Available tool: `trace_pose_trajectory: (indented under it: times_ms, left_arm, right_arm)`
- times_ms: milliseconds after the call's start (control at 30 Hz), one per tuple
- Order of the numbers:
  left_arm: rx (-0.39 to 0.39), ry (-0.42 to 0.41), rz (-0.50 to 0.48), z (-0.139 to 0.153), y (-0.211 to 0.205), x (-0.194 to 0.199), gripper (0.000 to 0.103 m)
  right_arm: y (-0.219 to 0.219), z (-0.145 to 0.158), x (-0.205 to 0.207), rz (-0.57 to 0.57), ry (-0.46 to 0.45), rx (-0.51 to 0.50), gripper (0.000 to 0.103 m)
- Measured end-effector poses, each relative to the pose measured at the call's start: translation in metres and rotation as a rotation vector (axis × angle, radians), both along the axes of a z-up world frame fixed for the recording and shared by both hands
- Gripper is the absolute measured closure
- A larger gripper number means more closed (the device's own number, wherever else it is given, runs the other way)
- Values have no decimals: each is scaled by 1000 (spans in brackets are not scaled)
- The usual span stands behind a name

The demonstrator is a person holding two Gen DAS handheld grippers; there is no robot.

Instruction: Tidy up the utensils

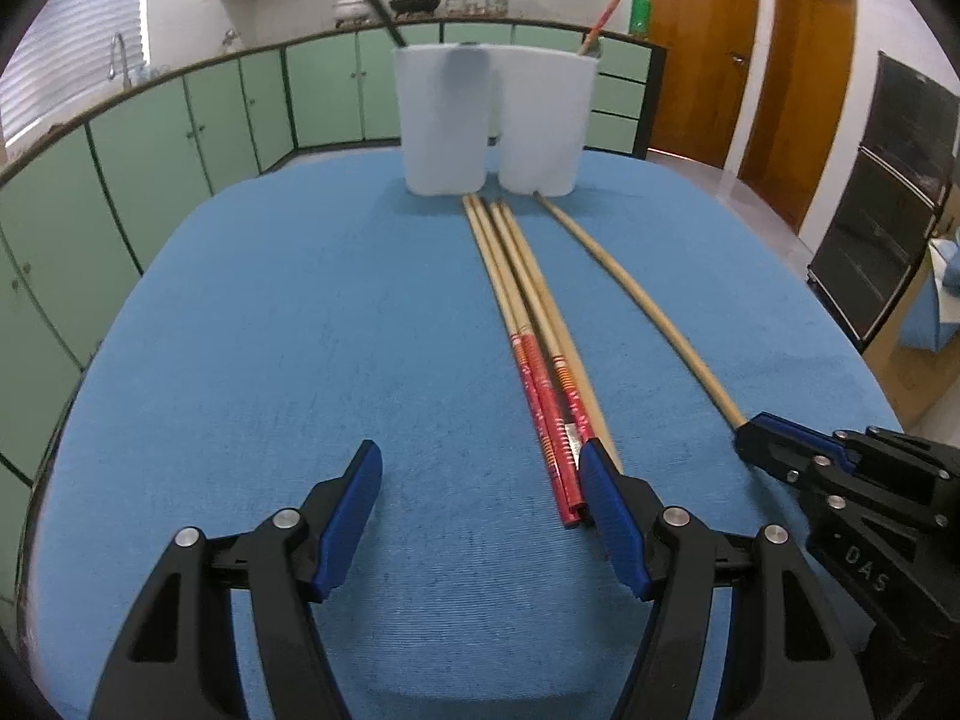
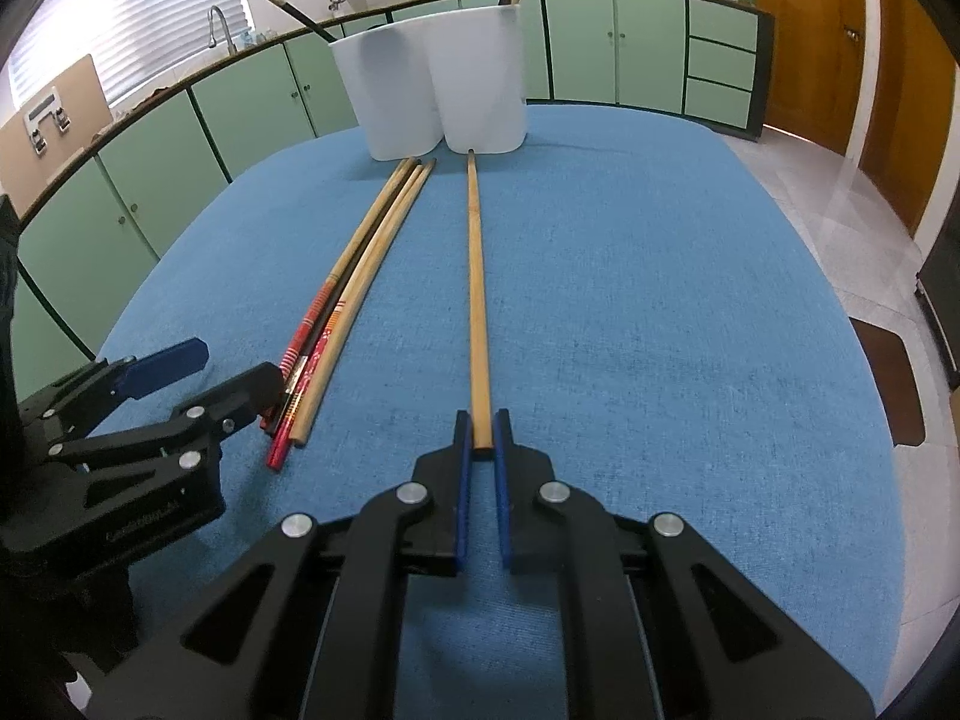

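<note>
left wrist: your left gripper [image 1: 480, 498] hangs wide apart over the blue table [image 1: 270, 330], its right pad touching the chopstick bundle [image 1: 528, 324]. right wrist: your right gripper [image 2: 482, 438] is clamped on the single chopstick [image 2: 477, 276], which points toward the white holder [image 2: 432, 90].

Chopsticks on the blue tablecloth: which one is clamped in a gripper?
The plain wooden chopstick lying alone, its near end pinched by the right gripper. The others lie bundled beside the open left gripper, ungripped.

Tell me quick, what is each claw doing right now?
Left gripper: open, holding nothing, beside the bundle of chopsticks.
Right gripper: shut on the single chopstick.
</note>
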State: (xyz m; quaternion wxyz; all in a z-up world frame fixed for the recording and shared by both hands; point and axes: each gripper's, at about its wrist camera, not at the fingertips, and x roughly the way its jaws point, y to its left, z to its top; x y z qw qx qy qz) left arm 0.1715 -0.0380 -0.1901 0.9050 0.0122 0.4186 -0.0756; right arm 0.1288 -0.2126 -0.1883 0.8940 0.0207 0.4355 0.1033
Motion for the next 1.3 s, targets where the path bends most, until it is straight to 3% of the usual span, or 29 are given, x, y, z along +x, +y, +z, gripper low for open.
trace_pose_trajectory:
  times_ms: [267, 500, 967, 1067, 1300]
  left_arm:
    - [-46, 22, 86, -2, 25, -1, 37]
    - [-49, 13, 67, 1, 28, -12, 38]
    - [32, 33, 53, -5, 16, -15, 37]
    - [28, 31, 55, -5, 18, -15, 45]
    - [24, 20, 29, -4, 13, -17, 78]
  right_arm:
    - [0, 0, 0, -1, 2, 6, 97]
    - [0, -1, 0, 0, 3, 5, 96]
    - [0, 0, 1, 0, 4, 2, 96]
    - [1, 0, 1, 0, 5, 2, 96]
    - [1, -2, 2, 0, 8, -1, 96]
